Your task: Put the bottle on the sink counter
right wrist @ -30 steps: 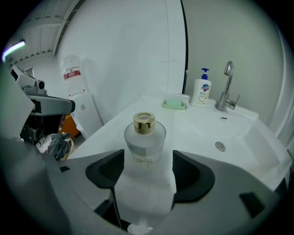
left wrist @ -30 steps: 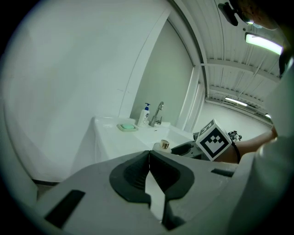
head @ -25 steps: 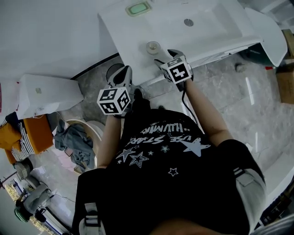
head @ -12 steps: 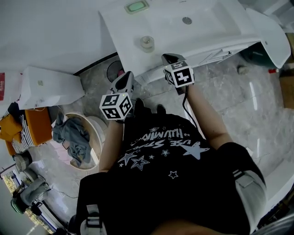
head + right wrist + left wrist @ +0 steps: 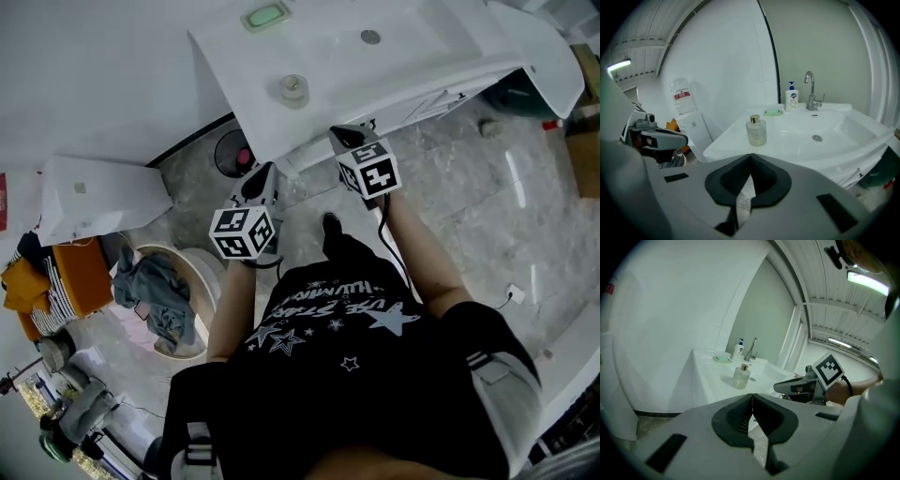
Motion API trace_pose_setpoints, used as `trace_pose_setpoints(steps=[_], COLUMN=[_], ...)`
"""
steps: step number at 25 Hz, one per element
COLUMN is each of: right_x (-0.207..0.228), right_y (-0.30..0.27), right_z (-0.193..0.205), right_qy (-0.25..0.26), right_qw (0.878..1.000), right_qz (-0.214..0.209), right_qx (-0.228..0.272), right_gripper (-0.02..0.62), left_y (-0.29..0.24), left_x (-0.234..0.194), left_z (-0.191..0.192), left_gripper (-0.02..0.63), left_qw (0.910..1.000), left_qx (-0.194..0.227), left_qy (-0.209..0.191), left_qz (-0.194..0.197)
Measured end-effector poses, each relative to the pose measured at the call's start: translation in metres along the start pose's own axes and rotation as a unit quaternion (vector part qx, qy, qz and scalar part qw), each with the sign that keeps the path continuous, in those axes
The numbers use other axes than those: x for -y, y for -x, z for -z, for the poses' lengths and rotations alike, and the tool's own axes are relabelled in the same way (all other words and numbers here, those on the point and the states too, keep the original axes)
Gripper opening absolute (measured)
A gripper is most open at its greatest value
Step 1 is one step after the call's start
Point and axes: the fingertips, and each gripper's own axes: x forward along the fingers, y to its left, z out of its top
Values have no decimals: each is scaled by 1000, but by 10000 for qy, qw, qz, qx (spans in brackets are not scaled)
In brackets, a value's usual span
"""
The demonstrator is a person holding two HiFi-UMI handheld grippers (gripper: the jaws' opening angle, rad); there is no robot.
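Observation:
A small clear glass bottle point(image 5: 292, 89) with a gold cap stands upright on the white sink counter point(image 5: 422, 66), near its front left corner. It also shows in the left gripper view point(image 5: 741, 377) and the right gripper view point(image 5: 756, 131), standing free. My right gripper point(image 5: 342, 136) hovers just off the counter's front edge, short of the bottle, jaws shut and empty point(image 5: 750, 157). My left gripper point(image 5: 265, 173) hangs lower, off the counter's left front, also shut with nothing in it point(image 5: 751, 397).
A green soap dish point(image 5: 265, 16), a pump bottle point(image 5: 791, 100) and a faucet point(image 5: 811, 89) stand at the back of the counter, and the basin has a drain point(image 5: 371, 37). A white box point(image 5: 94, 197) and a tub of clothes point(image 5: 159, 291) sit on the floor at left.
My right gripper has drawn back from the bottle toward my body, leaving it standing on the counter. The left gripper has also moved back and down a little.

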Motion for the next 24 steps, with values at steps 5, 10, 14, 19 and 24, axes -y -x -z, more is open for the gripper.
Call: trace_pose_setpoints(steps=[5,10,14,19,24], right_x=[-27,-58,-83,-108,-131], right_y=[25,61,90,120,151], right_z=[16,32,47,64,77], right_qy=[-86,-125,-175,-184,-155], right_qw=[9997,9990,9982,9972,9963], right_qz=[223,400,525,631,702], right_qx=[-3,121,238,351,480], right_gripper=[6,6,6,6,6], left_y=[32,70,103,136,168], left_x=[6,16,30,46,65], left_z=[15,35,47,61,72], left_gripper=[9,9,9,9,9], left_qw=[9998,9994,9988,9979,9971], left_qx=[31,30,76,134,198], left_qy=[82,27,-76,-187,-271], left_qz=[204,341,482,606,690])
